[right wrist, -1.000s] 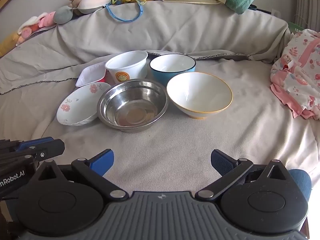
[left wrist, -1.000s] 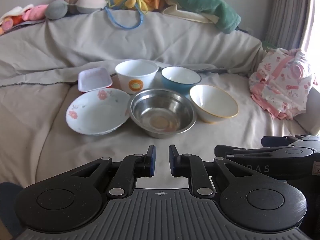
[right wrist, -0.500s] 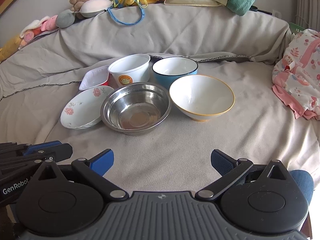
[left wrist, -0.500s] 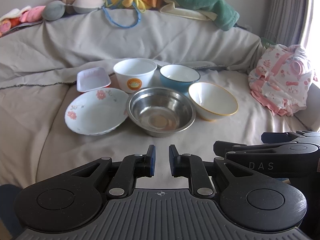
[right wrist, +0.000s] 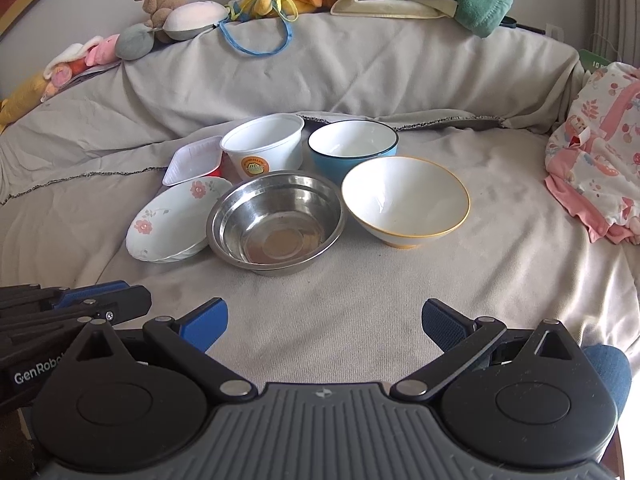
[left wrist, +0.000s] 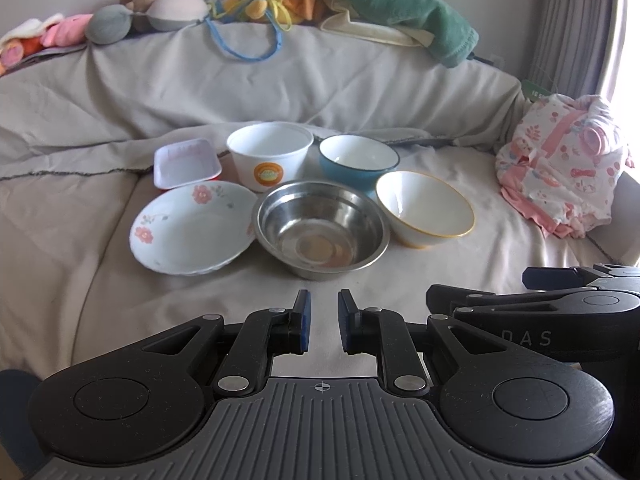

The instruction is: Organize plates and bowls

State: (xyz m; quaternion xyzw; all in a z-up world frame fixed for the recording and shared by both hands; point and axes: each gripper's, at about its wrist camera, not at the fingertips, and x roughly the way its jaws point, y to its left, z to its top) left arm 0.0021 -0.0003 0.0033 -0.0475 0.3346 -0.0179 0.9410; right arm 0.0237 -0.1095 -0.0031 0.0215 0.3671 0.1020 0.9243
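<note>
A: Right wrist view is showing the right gripper (right wrist: pixel 324 322) hanging with jaws spread wide, holding nothing. The steel bowl (right wrist: pixel 275 222) is sitting mid-sofa; taking it as landmark.

B: Left gripper (left wrist: pixel 322 326)?

A: Jaws nearly together, a slim gap between them, nothing in it. Hovering short of the steel bowl.

B: Dishes?

A: Floral plate (left wrist: pixel 192 232) is touching its left rim, yellow-rimmed bowl (right wrist: pixel 405 200) just right, blue bowl (right wrist: pixel 353 148) and white tub (right wrist: pixel 262 146) behind, small tray (left wrist: pixel 187 163) behind-left.

B: Best move?

A: Probably nesting. I'm suggesting the right gripper pinching the yellow-rimmed bowl's near rim, lifting straight, since the cushion is soft and bowls are tipping easily.
</note>
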